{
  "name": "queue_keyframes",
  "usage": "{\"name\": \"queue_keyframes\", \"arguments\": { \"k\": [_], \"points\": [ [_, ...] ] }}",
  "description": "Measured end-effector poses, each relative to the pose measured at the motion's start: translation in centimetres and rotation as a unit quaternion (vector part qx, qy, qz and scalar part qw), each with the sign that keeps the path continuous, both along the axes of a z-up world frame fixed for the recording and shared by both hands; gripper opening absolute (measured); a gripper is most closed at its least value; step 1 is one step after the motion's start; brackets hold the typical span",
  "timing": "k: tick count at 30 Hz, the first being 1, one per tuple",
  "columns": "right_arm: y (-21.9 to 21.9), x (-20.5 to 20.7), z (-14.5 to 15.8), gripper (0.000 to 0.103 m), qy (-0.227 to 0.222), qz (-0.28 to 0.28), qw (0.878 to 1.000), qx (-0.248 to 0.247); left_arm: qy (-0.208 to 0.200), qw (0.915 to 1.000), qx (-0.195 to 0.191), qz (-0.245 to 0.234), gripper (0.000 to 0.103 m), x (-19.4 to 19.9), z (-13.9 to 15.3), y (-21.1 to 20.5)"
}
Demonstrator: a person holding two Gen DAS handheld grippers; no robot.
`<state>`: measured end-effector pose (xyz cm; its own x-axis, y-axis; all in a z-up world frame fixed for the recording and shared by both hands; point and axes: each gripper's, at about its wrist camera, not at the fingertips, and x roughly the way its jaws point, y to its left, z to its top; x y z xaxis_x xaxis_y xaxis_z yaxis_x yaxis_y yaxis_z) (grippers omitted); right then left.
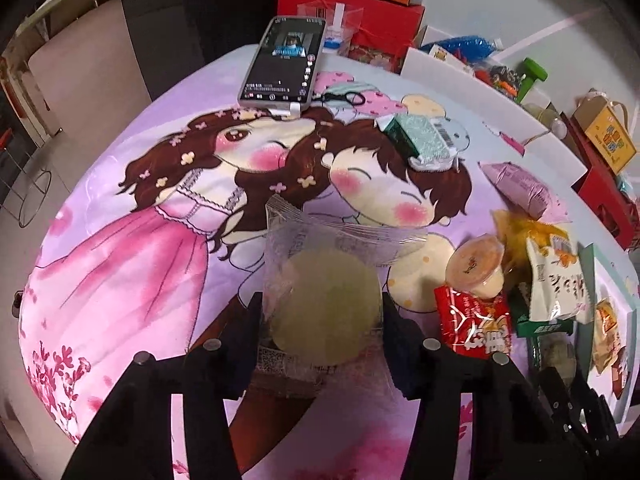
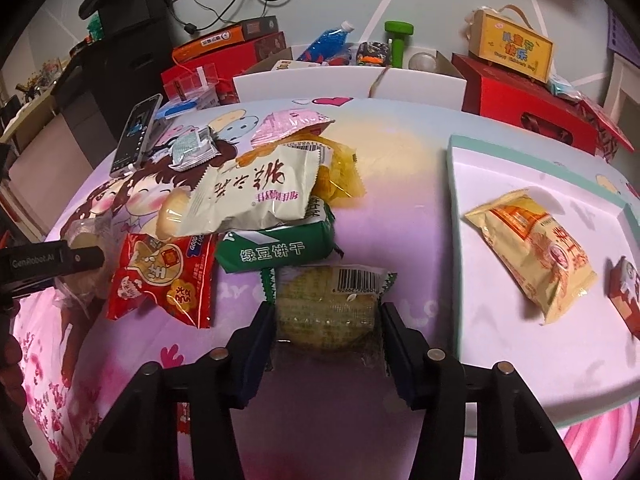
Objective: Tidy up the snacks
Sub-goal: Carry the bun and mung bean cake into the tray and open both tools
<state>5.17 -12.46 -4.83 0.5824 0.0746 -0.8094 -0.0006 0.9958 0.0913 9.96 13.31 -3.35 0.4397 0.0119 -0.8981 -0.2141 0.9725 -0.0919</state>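
Observation:
My left gripper is shut on a clear-wrapped pale green round cake, held over the cartoon-print cloth. My right gripper is shut on a round yellow cake in a green-edged clear wrapper with a barcode. A snack pile lies ahead of it: a red packet, a green biscuit packet, a white packet, a yellow bag, a pink packet. A tray with a teal rim on the right holds a yellow-orange packet and a small red packet.
A phone lies at the far side of the cloth, with a teal packet near it. Red and orange boxes, a white box and a yellow gift box line the back. The left gripper shows at the left edge.

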Motion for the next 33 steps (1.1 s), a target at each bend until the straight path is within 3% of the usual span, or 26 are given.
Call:
{"name": "queue_keyframes", "arguments": {
  "k": [21,29,33],
  "points": [
    [-2.9,-2.7,4.8,0.055,-0.056,-0.025,0.998,0.017,-0.067,0.9970,0.020,-0.032,0.055,-1.8,4.9,-2.9],
    [-7.6,-3.4,5.8,0.055,-0.056,-0.091,0.994,0.020,-0.088,0.9926,0.027,-0.080,0.055,-2.4,6.2,-7.0],
    [-11.2,-4.1,6.4,0.055,-0.059,-0.142,0.988,0.014,-0.100,0.9865,0.030,-0.126,0.055,-2.8,6.9,-10.7]
  ]
}}
